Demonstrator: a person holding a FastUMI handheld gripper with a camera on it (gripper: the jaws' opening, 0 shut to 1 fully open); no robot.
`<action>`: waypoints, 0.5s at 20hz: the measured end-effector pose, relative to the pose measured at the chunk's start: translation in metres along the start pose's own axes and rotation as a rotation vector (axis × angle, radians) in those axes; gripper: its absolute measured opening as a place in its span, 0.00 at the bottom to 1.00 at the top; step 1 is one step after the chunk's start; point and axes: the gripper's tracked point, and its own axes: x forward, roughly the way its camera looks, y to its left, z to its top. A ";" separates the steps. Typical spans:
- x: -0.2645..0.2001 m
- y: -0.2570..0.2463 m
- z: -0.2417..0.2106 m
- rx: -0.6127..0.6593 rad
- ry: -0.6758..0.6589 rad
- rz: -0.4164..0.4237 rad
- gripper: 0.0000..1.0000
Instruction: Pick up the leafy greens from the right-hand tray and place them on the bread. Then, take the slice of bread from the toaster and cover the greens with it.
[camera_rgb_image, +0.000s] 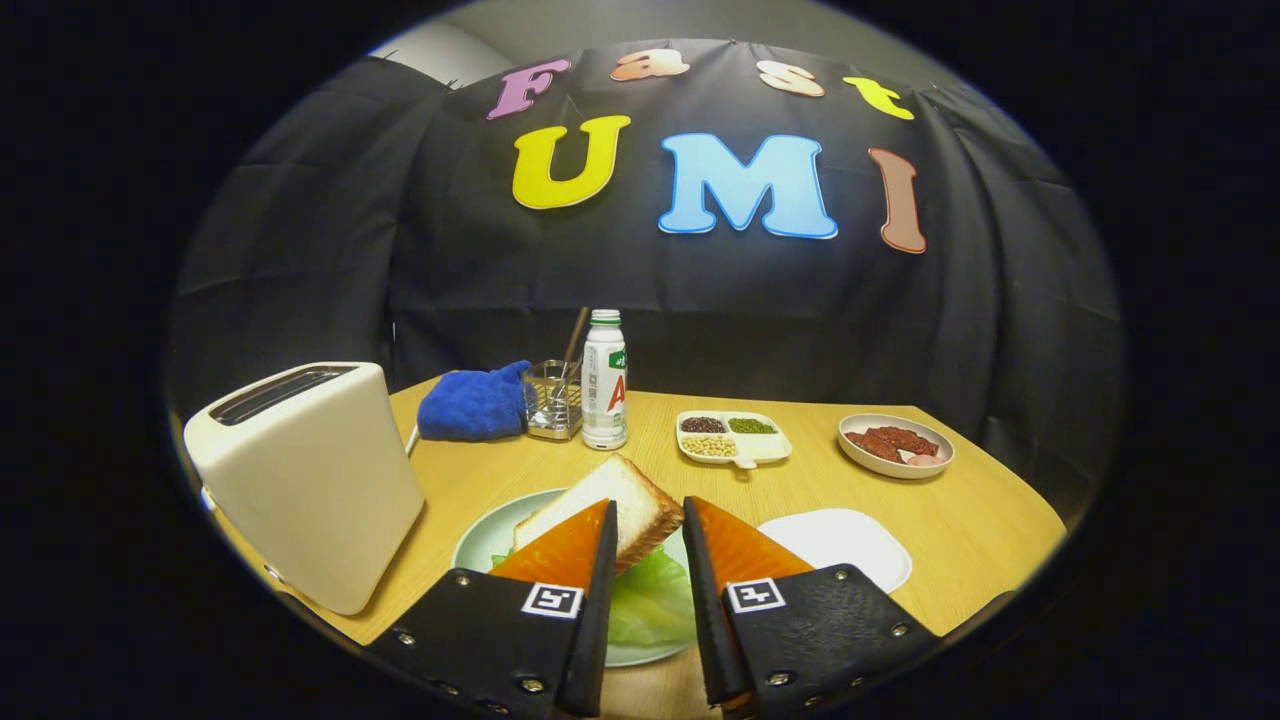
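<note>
One bread slice (610, 505) tilted, pinched betw tongs (648, 520), over greens (650, 600), plate (480, 535).

On the counter (960, 520), the plate (480, 535) lies just ahead of the claw (648, 525), greens (650, 600) on it, a bread slice (610, 505) tilted above them. The toaster (310, 480) stands left, the tray (840, 545) right. Behind stand a bottle (604, 380), mitt (475, 403) and divided dish (735, 438).

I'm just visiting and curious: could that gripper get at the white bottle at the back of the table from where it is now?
Probably not right away. The gripper is shut on a slice of bread over the lettuce, so its fingers are occupied. The bottle stands well beyond them, though nothing else blocks the way.
</note>
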 end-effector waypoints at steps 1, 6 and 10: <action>0.000 -0.001 -0.001 0.009 0.000 -0.003 0.38; -0.007 -0.014 0.008 0.010 -0.024 -0.033 0.38; -0.018 -0.016 0.019 0.012 -0.053 -0.010 0.39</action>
